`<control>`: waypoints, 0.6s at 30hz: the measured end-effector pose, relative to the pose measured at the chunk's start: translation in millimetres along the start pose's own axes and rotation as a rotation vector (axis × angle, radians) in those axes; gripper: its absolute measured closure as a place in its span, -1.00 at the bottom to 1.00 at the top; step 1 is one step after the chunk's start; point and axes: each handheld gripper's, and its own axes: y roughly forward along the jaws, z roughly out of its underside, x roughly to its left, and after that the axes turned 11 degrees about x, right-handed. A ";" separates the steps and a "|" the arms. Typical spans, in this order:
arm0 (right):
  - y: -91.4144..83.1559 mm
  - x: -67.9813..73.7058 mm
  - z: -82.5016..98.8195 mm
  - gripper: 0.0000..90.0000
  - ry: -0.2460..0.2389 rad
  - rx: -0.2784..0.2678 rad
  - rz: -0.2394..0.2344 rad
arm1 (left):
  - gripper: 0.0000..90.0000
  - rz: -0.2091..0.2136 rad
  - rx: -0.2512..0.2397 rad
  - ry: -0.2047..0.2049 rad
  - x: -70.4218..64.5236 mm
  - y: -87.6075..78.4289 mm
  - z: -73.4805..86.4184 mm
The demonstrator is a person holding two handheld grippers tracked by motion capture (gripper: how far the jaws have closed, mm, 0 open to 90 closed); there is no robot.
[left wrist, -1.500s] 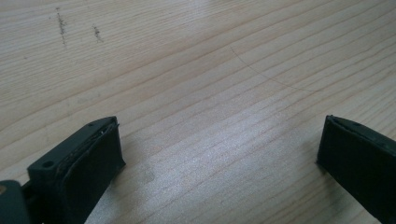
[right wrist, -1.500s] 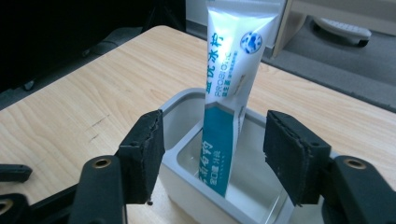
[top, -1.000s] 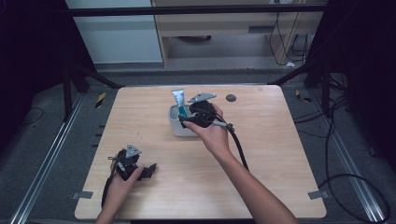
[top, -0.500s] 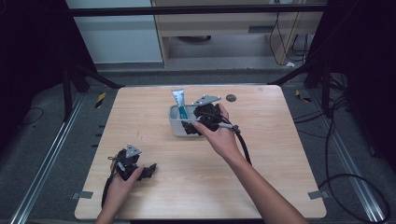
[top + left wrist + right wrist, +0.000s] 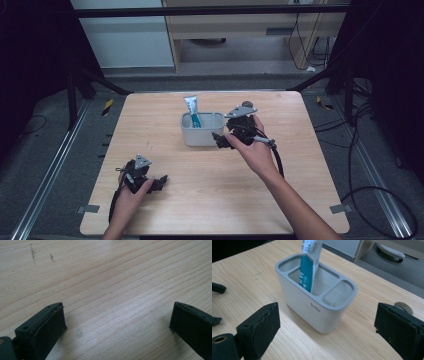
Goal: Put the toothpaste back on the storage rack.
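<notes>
Wooden table [image 5: 200,205] bears grey holder [image 5: 200,136], perhaps a coin [image 5: 403,307]

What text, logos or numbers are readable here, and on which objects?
Nothing can be read in full.
Grey holder: small raised logo on its front wall, too small to read.
Toothpaste tube: white print on the teal and white body, blurred, unreadable.
Round object on the table behind the holder: no readable mark.
</notes>
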 end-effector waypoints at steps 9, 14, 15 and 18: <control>-17.6 -26.9 29.9 -0.84 0.019 0.010 0.032 | -1.00 0.000 0.000 0.000 -0.1 0.0 0.1; -24.2 -36.8 45.3 -0.84 0.024 0.024 0.052 | -1.00 -0.003 0.000 0.002 0.1 -0.1 0.1; -25.2 -38.9 48.4 -0.84 0.021 0.028 0.058 | -1.00 -0.001 0.000 -0.001 -0.2 -0.1 0.1; -27.1 -44.4 58.0 -0.84 0.030 0.033 0.066 | -1.00 -0.003 0.000 0.002 0.1 -0.1 0.1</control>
